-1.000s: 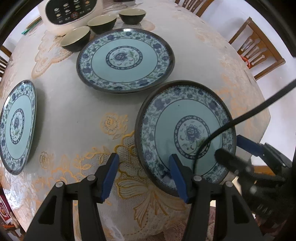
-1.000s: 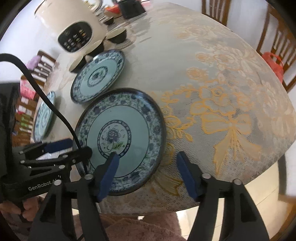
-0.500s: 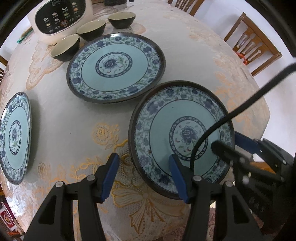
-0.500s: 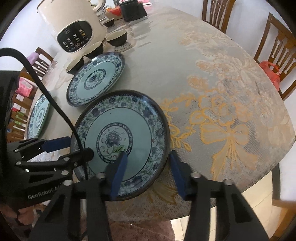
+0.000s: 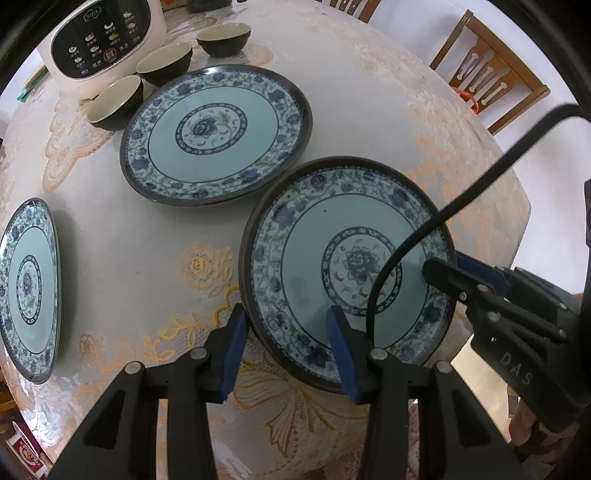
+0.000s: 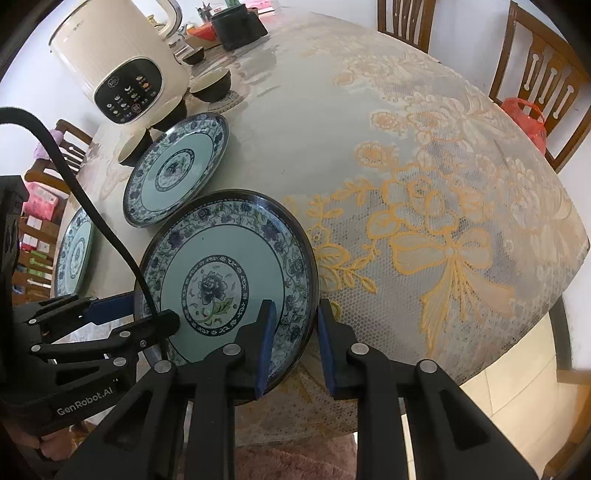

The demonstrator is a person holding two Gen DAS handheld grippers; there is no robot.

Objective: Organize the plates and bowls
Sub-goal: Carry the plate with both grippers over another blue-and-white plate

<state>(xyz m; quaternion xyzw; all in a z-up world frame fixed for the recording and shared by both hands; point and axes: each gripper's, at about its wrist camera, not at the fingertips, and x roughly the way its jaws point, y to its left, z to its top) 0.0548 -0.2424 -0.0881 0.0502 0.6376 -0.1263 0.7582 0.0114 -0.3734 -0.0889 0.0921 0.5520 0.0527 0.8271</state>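
A blue floral plate (image 5: 332,236) lies near the table's front edge, also in the right wrist view (image 6: 236,254). My left gripper (image 5: 286,350) straddles its near-left rim, jaws partly closed with a gap at the rim. My right gripper (image 6: 295,343) straddles its right rim, jaws close around the edge. A second plate (image 5: 218,133) lies behind it and a third plate (image 5: 27,288) at the far left. Three dark bowls (image 5: 164,66) stand in a row behind the second plate.
A cream rice cooker (image 5: 103,40) stands behind the bowls. Wooden chairs (image 5: 487,81) stand at the table's right side, one with a red bag (image 6: 524,118). A black box (image 6: 240,26) and clutter sit at the table's far end. The lace tablecloth (image 6: 424,184) hangs over the edge.
Both grippers have moved in onto the near plate's rim. The right jaws have narrowed around its right edge; the left jaws have narrowed around its left edge.
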